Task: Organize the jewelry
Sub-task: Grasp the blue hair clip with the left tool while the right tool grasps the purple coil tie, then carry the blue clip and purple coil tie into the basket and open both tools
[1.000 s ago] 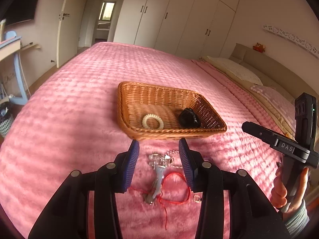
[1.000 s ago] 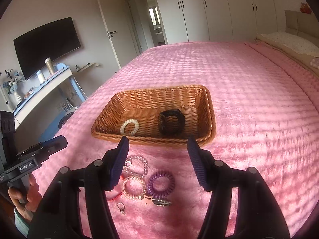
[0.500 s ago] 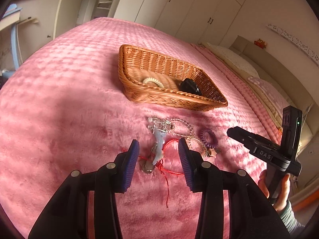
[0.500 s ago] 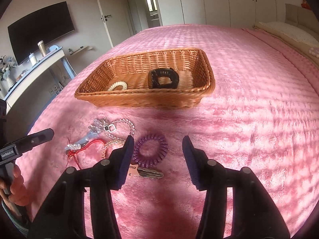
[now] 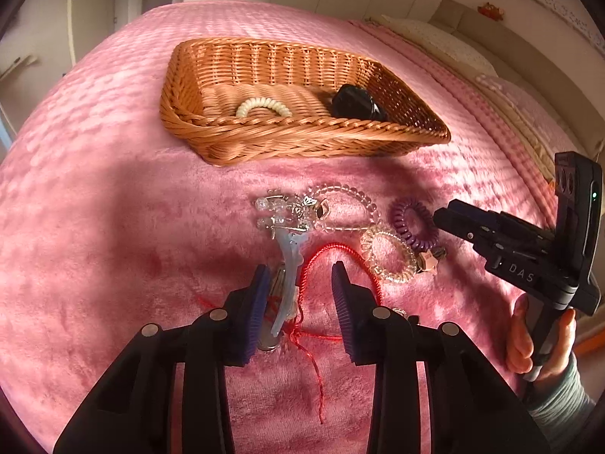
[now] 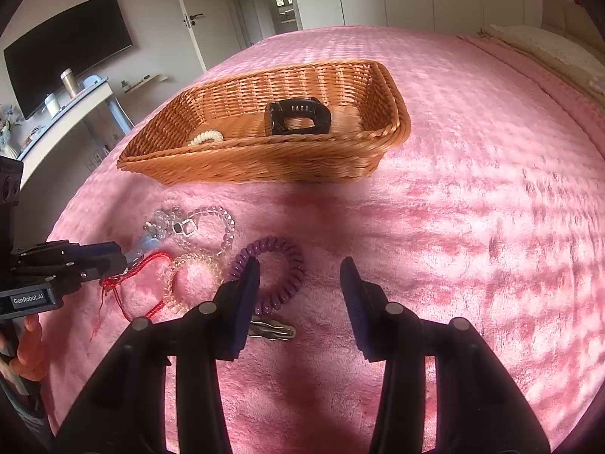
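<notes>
Left wrist view: left gripper [image 5: 298, 276], jaws apart and just been closing, straddles the pale blue clip [image 5: 288, 265] and red cord bracelet [image 5: 340, 261] on the pink bedspread [image 5: 94, 227], likely lining up a pinch. Right gripper [image 6: 300, 276], also closing, spread, brackets the purple coil tie [image 6: 280, 276]. Wicker basket [image 5: 302, 143], far side, holds a cream coil tie [image 5: 264, 106] and black claw clip [image 6: 297, 117].
</notes>
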`<state>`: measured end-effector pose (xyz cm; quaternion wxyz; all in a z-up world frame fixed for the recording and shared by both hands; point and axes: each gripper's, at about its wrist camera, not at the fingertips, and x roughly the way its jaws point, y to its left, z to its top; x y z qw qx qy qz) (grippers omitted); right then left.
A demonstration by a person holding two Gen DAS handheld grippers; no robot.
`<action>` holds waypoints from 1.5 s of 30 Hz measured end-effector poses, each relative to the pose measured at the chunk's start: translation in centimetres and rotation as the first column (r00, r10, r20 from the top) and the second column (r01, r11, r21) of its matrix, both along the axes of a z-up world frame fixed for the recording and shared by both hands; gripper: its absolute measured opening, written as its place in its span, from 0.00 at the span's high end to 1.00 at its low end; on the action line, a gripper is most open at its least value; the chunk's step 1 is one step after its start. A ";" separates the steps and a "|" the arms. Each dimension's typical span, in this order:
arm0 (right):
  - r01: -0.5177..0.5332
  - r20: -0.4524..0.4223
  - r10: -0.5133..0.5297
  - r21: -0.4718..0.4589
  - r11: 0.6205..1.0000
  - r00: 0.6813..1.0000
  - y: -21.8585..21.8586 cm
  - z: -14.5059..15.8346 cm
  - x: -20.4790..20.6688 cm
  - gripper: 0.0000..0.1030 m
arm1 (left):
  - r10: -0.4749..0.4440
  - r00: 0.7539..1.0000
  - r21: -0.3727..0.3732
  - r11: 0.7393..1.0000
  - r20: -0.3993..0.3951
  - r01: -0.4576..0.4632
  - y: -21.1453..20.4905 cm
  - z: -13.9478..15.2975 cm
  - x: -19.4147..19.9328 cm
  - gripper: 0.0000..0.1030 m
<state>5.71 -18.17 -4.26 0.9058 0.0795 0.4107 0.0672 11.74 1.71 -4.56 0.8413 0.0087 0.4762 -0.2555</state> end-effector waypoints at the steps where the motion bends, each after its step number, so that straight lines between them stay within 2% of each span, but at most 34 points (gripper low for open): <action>1: -0.001 -0.005 0.001 -0.004 1.000 1.000 0.1 -0.1 0.2 0.64 | -0.003 1.000 0.018 1.000 -0.004 0.003 -0.2 -0.2 0.1 0.74; 4: 0.002 -0.023 -0.002 -0.017 1.000 1.000 0.4 -0.5 0.6 0.64 | -0.004 1.000 0.031 1.000 -0.009 0.005 -0.3 -0.6 0.3 0.87; 6: 0.004 -0.038 -0.005 -0.027 1.000 0.999 0.5 -0.8 0.9 0.65 | 0.002 1.000 0.026 1.000 -0.006 -0.002 0.0 -0.7 0.4 0.92; 10: 0.004 -0.065 -0.008 -0.066 0.998 0.998 1.2 -1.3 1.5 0.68 | 0.003 1.000 -0.004 1.000 -0.011 -0.003 0.5 -0.9 0.4 0.93; 12: -0.011 -0.065 0.006 -0.076 0.997 0.998 1.6 -1.4 1.5 0.77 | -0.001 1.000 -0.008 1.000 -0.006 0.001 0.6 -0.9 0.2 0.94; 13: -0.020 -0.063 0.015 -0.080 0.997 0.998 1.9 -1.4 1.5 0.86 | -0.002 1.000 -0.011 1.000 -0.003 0.002 0.7 -0.9 0.1 0.94; 14: -0.019 -0.057 0.014 -0.093 0.995 0.998 2.1 -1.3 1.4 0.90 | -0.001 1.000 -0.020 1.000 -0.002 0.001 0.8 -0.8 0.0 0.94; 17: -0.019 -0.038 0.015 -0.091 0.996 0.999 2.1 -1.1 1.0 0.91 | 0.012 1.000 -0.060 0.998 0.004 -0.012 1.7 -0.5 -0.3 0.94; 22: 0.001 -0.003 -0.001 -0.020 1.000 1.000 0.6 -0.6 0.5 0.91 | 0.041 0.999 -0.180 0.983 0.006 -0.039 4.2 0.5 -1.1 0.94; 26: 0.011 0.035 -0.011 0.014 1.000 0.999 -0.1 0.0 -0.1 0.91 | 0.077 0.997 -0.229 0.971 0.018 -0.071 6.0 1.3 -1.6 0.94; 31: 0.006 0.074 -0.008 0.024 1.000 0.997 -0.1 1.0 -0.9 0.91 | 0.100 0.994 -0.250 0.964 0.043 -0.086 7.0 2.0 -2.2 0.94; 36: -0.001 0.119 -0.006 0.062 0.998 0.993 -0.6 3.1 -2.2 0.91 | 0.088 0.991 -0.264 0.963 0.096 -0.060 6.7 3.4 -3.3 0.94; 40: -0.009 0.186 -0.002 0.059 0.998 0.982 -0.6 6.6 -2.9 0.91 | 0.079 0.985 -0.286 0.958 0.154 -0.032 5.8 5.9 -3.6 0.94; 45: -0.018 0.238 0.009 0.037 0.999 0.971 -0.5 11.2 -0.6 0.91 | 0.078 0.968 -0.307 0.952 0.237 -0.001 4.3 9.8 -2.3 0.94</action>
